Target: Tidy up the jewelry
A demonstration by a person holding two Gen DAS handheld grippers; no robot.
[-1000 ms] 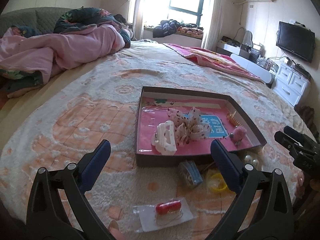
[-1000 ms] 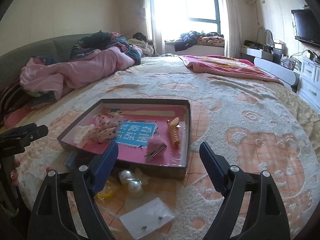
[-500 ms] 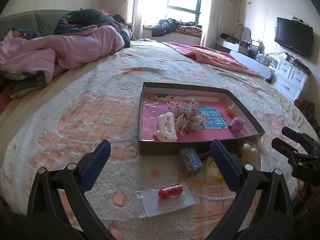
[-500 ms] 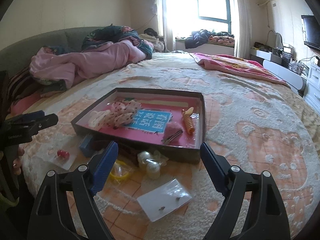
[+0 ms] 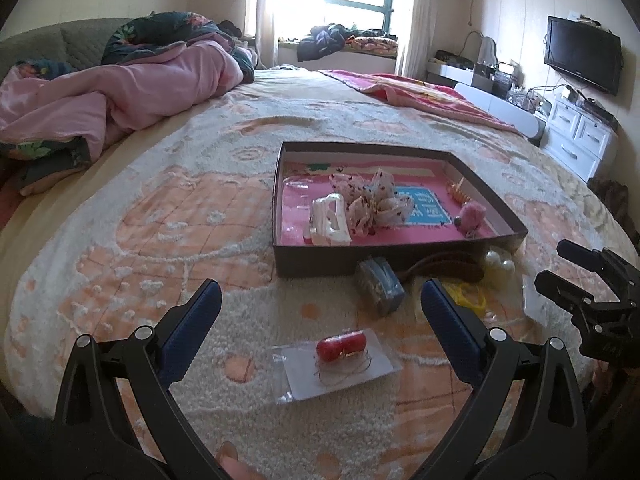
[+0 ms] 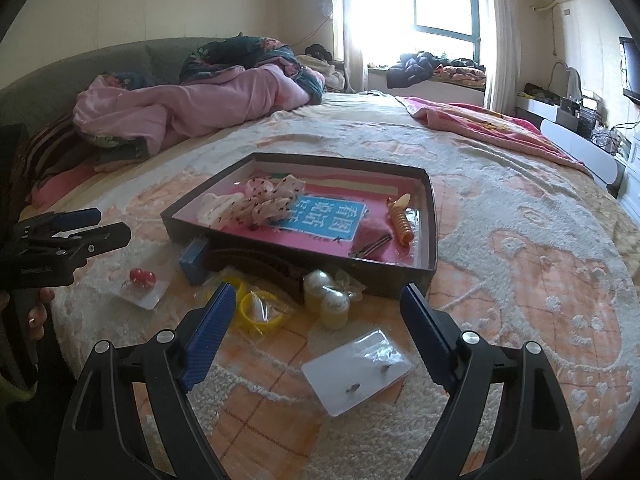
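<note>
One dark tray (image 5: 400,258) holds a white hair claw (image 5: 330,220), scrunchie (image 5: 374,204) and orange clip (image 6: 400,220).

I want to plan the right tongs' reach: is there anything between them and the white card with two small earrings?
Nothing visible. The right tongs are open, and the white card lies flat on the bedspread just ahead, between the two fingers' lines. The yellow rings and pearl pieces lie farther off.
</note>
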